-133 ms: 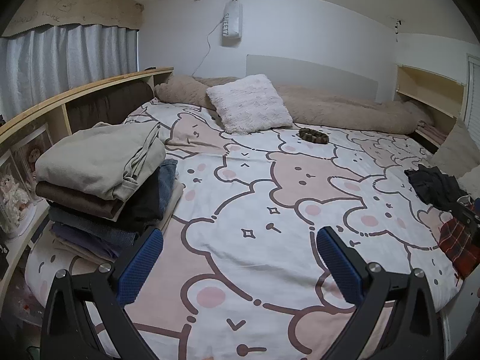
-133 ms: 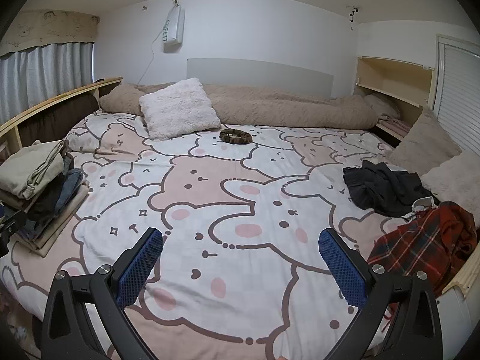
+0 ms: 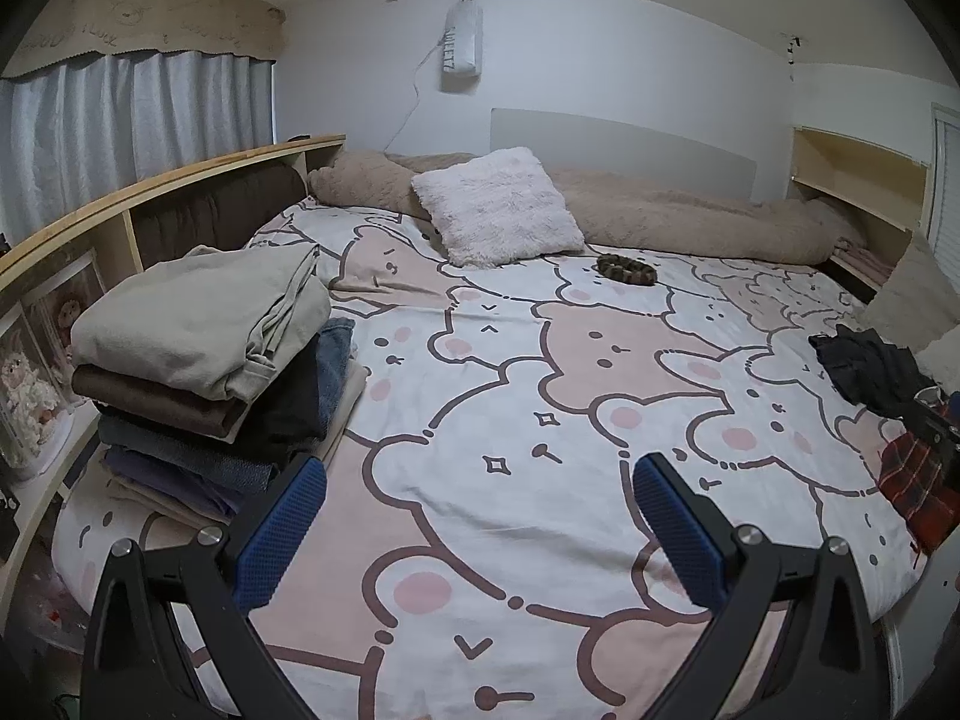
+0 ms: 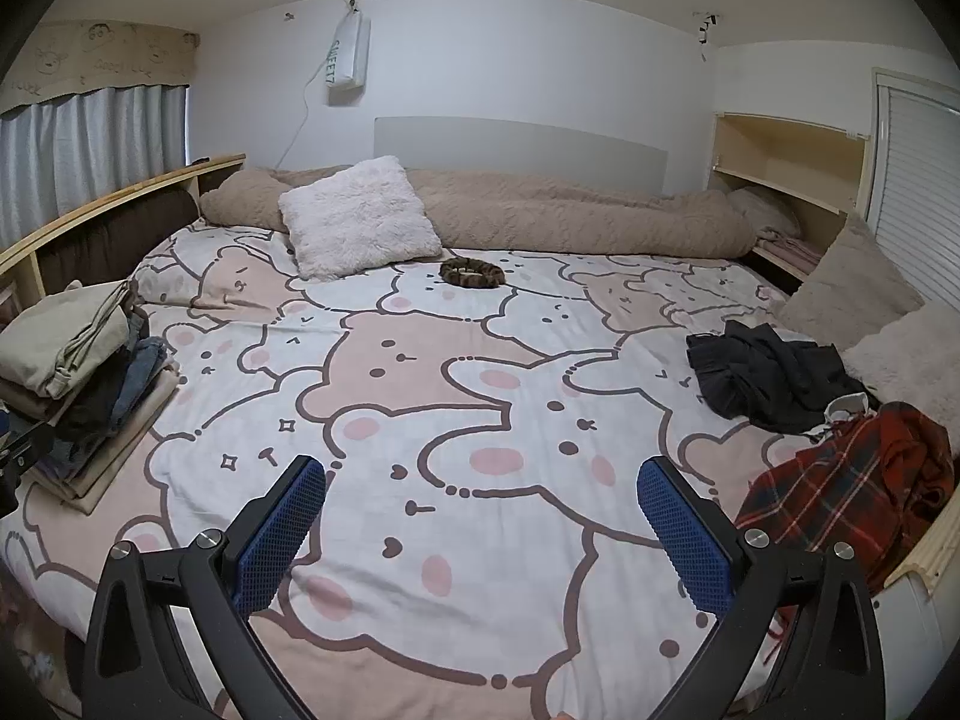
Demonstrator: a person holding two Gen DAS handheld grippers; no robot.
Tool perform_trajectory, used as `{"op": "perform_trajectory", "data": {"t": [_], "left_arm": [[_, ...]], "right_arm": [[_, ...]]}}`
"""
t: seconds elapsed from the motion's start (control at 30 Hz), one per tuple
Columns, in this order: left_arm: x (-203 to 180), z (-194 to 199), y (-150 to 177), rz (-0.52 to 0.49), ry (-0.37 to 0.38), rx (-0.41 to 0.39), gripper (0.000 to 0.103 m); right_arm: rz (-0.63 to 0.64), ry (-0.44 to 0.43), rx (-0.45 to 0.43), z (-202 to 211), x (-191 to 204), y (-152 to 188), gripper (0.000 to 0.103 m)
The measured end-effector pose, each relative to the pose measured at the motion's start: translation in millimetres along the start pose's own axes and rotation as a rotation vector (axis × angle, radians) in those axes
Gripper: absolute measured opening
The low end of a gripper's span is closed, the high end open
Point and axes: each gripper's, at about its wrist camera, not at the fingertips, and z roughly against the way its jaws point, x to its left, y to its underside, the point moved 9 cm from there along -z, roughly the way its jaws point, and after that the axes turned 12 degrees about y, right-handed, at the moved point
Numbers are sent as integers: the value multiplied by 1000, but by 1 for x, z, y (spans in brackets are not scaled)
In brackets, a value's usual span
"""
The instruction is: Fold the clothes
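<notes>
Bear-print bedspread (image 3: 510,420) across most of the left wrist view, with a stack of folded clothes (image 3: 198,360) at its left edge beside the wooden shelf (image 3: 150,198), a white fluffy pillow (image 3: 498,207) near the headboard, and the left gripper (image 3: 480,534) above bare spread, blue pads wide apart, nothing between. Same spread (image 4: 480,408) in the right wrist view, with a crumpled dark garment (image 4: 768,378) and red plaid garment (image 4: 840,492) unfolded at the right edge, touching each other; right gripper (image 4: 480,534) likewise spread and empty, well apart from both.

Bedsheet (image 4: 480,420) pink-white bear print; crumpled shirt (image 4: 840,480) red plaid; garment (image 4: 762,372) black; pillow (image 4: 360,216) pale pink; gripper pads (image 4: 279,534) blue.
</notes>
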Motion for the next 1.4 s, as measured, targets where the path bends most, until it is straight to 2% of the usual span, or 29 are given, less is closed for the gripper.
{"op": "perform_trajectory", "data": {"t": [1.4], "left_arm": [[-11, -7, 8, -25, 47, 37, 103]], "right_arm": [[33, -2, 28, -5, 8, 7, 103]]}}
